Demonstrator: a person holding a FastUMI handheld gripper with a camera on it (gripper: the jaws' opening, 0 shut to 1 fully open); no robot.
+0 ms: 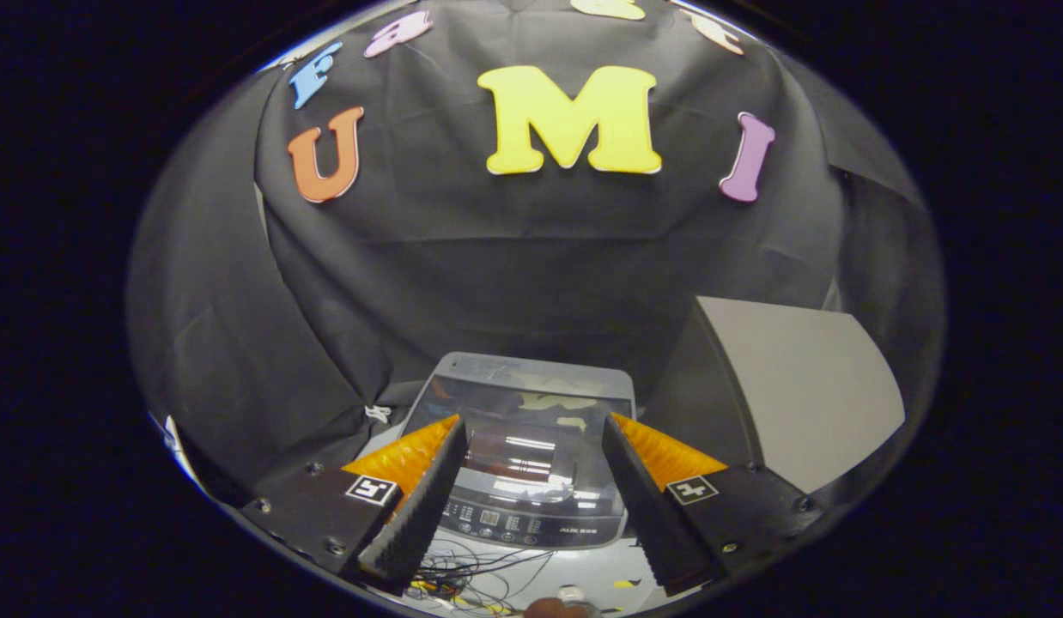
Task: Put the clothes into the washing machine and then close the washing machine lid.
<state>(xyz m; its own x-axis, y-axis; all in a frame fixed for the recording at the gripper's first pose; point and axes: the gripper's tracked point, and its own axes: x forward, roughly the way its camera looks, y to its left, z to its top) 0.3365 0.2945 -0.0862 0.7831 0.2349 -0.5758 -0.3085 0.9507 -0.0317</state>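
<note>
A grey top-loading washing machine [531,403] stands below and ahead of me, seen from above. Its glossy lid [531,429] lies flat over the tub and mirrors the wall behind. A control panel [523,524] with small buttons runs along its near edge. My gripper [531,425] hovers above the machine, open, with the lid showing in the wide gap between its fingers [424,498] and nothing held. No clothes show in this view.
A grey box-like surface [798,386] stands to the right of the machine. Loose cables [471,575] lie on a pale floor just in front of the machine. Black cloth hangs close behind and on both sides.
</note>
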